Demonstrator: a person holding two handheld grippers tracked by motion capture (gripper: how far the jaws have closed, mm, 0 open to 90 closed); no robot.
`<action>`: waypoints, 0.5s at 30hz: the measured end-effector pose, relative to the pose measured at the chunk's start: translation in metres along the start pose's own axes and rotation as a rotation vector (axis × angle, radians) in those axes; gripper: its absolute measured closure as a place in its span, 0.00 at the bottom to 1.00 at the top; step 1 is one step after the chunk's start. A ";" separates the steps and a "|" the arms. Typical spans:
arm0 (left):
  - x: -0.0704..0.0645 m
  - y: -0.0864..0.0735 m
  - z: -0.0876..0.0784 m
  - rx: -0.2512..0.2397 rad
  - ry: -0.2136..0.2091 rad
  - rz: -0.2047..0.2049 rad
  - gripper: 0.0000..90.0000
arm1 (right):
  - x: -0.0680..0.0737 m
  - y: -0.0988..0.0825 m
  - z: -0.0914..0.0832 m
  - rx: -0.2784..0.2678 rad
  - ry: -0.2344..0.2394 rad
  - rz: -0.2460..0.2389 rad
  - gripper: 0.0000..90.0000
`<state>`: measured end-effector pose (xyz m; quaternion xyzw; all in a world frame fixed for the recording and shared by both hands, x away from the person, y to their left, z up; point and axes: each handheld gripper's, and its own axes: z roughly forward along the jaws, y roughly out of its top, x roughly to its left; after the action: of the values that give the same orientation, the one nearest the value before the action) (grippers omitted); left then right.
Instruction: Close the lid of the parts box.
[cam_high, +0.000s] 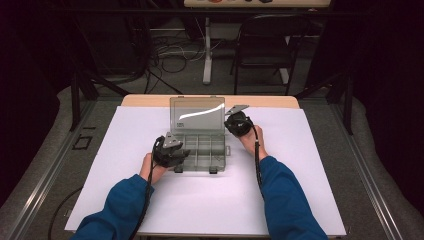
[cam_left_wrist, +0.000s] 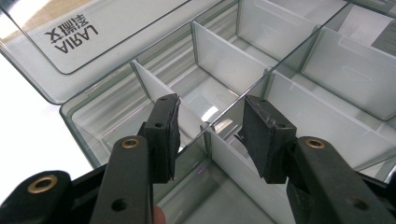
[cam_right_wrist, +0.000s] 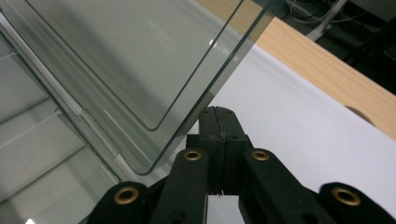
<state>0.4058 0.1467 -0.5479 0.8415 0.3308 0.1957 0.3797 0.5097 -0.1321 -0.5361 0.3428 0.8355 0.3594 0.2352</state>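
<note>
A clear plastic compartment box (cam_high: 202, 149) lies mid-table with its lid (cam_high: 196, 116) standing upright at the back. My left gripper (cam_high: 179, 156) is at the box's front left corner. In the left gripper view its jaws (cam_left_wrist: 212, 128) stand apart over the empty compartments, one on each side of a thin divider (cam_left_wrist: 219, 70), with gaps on both sides. My right gripper (cam_high: 233, 123) is by the lid's right edge. In the right gripper view its jaws (cam_right_wrist: 217, 115) are closed pad to pad, empty, right beside the lid's lower corner (cam_right_wrist: 154, 116).
A white sheet (cam_high: 300, 165) covers the wooden table (cam_high: 150, 100). Behind the table stand a dark chair (cam_high: 265, 45) and a white post (cam_high: 207, 50), with cables on the floor. Blue sleeves come in from the bottom edge.
</note>
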 end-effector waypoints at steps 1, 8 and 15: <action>0.000 0.000 0.000 0.000 0.000 -0.002 0.63 | -0.001 0.001 -0.001 -0.006 -0.001 -0.009 1.00; 0.000 0.000 0.000 -0.002 -0.001 -0.004 0.63 | -0.001 0.002 -0.006 -0.034 -0.002 -0.025 1.00; -0.001 0.000 0.000 -0.004 0.004 -0.004 0.63 | 0.000 0.002 -0.010 -0.065 -0.002 -0.040 1.00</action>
<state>0.4050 0.1464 -0.5481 0.8396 0.3329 0.1972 0.3812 0.5043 -0.1356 -0.5282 0.3187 0.8298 0.3812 0.2541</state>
